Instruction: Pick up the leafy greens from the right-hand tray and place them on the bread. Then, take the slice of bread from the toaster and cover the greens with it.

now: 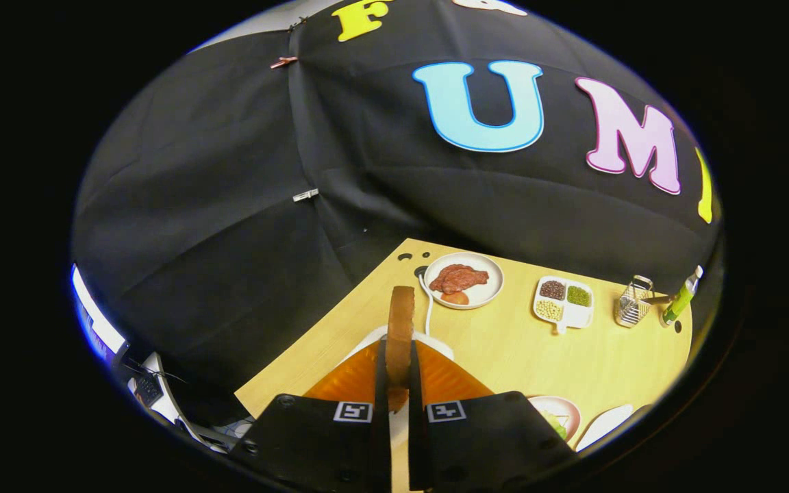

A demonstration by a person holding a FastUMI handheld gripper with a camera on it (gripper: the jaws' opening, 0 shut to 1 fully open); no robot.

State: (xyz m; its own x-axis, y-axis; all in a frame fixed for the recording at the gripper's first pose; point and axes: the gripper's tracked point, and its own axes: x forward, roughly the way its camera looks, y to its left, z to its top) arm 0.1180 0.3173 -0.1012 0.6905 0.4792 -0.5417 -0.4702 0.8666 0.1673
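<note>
My gripper (398,373) is shut on a slice of bread (401,329), which stands edge-on and upright between the two orange fingers (360,375) and rises beyond their tips. Below the slice shows a white body, likely the toaster (435,342), mostly hidden by the fingers. To the right of the fingers lies a pink-rimmed plate (562,411) with a bit of leafy greens (554,423) at its edge, partly hidden by the gripper body.
On the wooden table (504,342) beyond the fingers stand a white plate with meat (464,279), a divided dish of beans (564,302), a metal grater (633,301) and a green bottle (681,299). Another white plate's rim (603,424) shows at the near right.
</note>
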